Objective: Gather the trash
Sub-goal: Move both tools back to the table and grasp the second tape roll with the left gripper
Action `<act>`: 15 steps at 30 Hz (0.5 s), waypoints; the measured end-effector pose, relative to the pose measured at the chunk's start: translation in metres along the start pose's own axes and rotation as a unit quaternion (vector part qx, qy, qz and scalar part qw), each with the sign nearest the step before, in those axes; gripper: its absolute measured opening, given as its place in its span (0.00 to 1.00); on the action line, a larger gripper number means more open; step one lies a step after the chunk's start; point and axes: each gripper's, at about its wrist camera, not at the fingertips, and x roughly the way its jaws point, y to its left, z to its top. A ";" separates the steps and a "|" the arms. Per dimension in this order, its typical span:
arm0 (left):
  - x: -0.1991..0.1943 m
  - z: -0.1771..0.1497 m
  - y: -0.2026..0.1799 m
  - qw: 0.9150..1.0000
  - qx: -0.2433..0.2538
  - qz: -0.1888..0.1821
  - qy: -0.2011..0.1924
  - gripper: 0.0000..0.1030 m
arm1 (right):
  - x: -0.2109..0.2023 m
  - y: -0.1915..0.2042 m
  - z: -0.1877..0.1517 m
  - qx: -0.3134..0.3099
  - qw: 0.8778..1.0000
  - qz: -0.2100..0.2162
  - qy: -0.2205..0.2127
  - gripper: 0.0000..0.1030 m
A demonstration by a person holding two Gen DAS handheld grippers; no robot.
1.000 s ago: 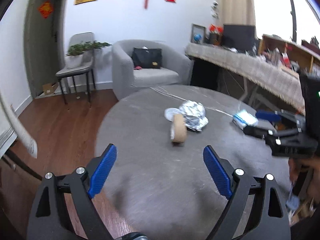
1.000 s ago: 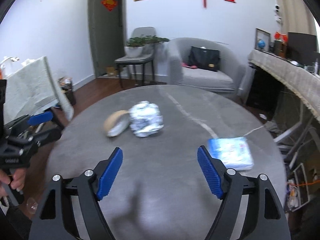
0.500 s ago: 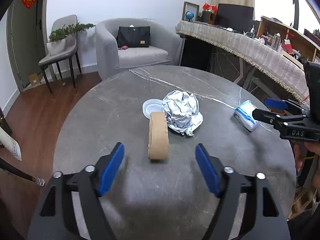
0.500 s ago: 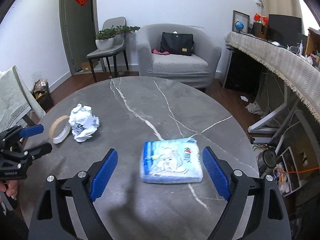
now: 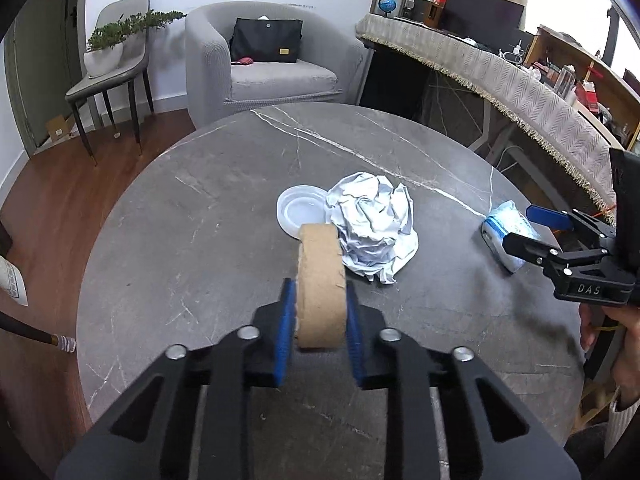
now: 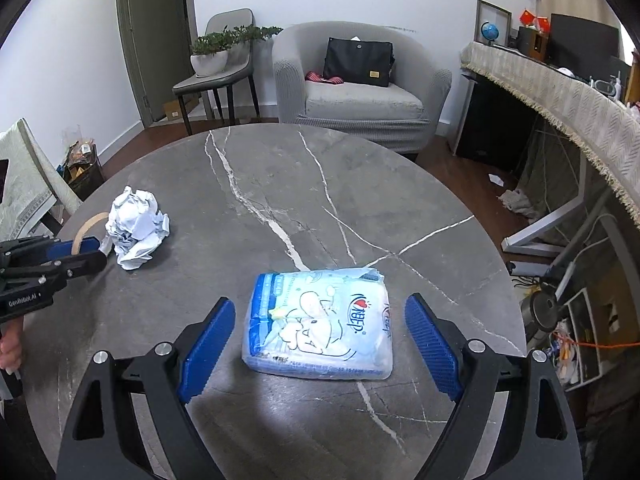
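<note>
My left gripper [image 5: 318, 300] is shut on a brown cardboard tape roll [image 5: 320, 280] standing on edge on the round grey marble table [image 5: 180, 220]. A crumpled white paper ball [image 5: 372, 224] and a clear plastic lid [image 5: 298, 214] lie just beyond the roll. My right gripper [image 6: 318, 344] is open, its blue fingers on either side of a blue-and-white tissue pack [image 6: 320, 320] lying flat on the table. The paper ball [image 6: 134, 232] and my left gripper [image 6: 86, 254] also show at the left of the right wrist view. The right gripper [image 5: 536, 232] and the pack [image 5: 506, 236] show at the right of the left wrist view.
A grey armchair [image 6: 356, 88] with a black bag and a chair with a potted plant [image 6: 216, 60] stand beyond the table. A long cloth-covered desk [image 6: 560, 92] runs along the right. Cables and clutter lie on the floor at right.
My left gripper moved forward and shut on the tape roll. My right gripper moved closer, so the tissue pack now lies between its open fingers.
</note>
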 end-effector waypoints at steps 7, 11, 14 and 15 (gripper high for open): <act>-0.003 0.000 -0.001 1.000 0.007 0.013 -0.005 0.21 | 0.003 0.001 0.000 0.000 1.000 -0.004 0.012 0.85; -0.015 -0.001 0.001 0.999 0.005 0.021 -0.036 0.21 | 0.005 0.003 -0.002 -0.003 1.000 -0.013 0.020 0.85; -0.023 -0.003 0.000 0.998 0.004 0.022 -0.052 0.21 | 0.006 0.002 -0.003 -0.001 1.000 -0.016 0.025 0.85; -0.025 -0.003 0.000 0.998 0.001 0.019 -0.055 0.21 | 0.007 0.003 -0.004 0.000 0.999 -0.018 0.026 0.85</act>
